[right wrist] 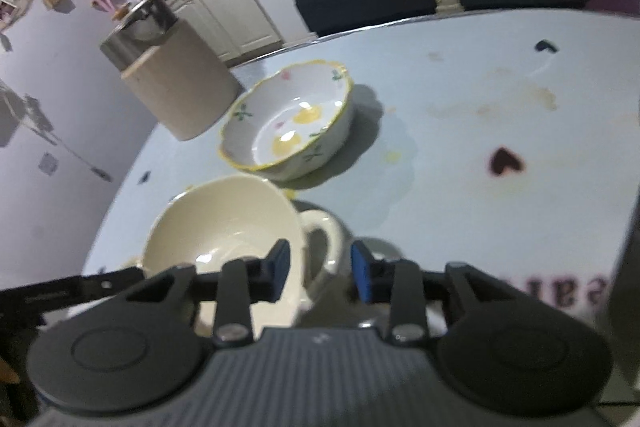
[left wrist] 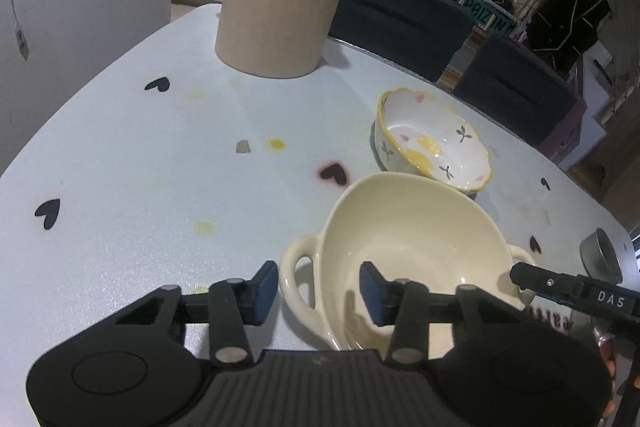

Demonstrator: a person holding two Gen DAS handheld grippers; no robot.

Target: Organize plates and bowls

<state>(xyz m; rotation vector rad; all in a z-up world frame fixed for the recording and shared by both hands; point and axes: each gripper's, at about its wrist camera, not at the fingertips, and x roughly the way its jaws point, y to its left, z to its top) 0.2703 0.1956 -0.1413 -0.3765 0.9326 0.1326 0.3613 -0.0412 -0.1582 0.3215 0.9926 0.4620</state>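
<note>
We are grabbing the cream bowl (left wrist: 404,251) near the front of the table (left wrist: 120,155). Our left gripper (left wrist: 318,293) and right gripper (right wrist: 320,273) each sit half-open around 1 handle, not squeezing yet. Next we pinch and lift together. We count 2 bowls: cream and flowered bowl (left wrist: 434,143).

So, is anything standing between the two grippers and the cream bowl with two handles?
Nothing visible does. The left gripper straddles one handle of the cream two-handled bowl, the right gripper the other.
</note>
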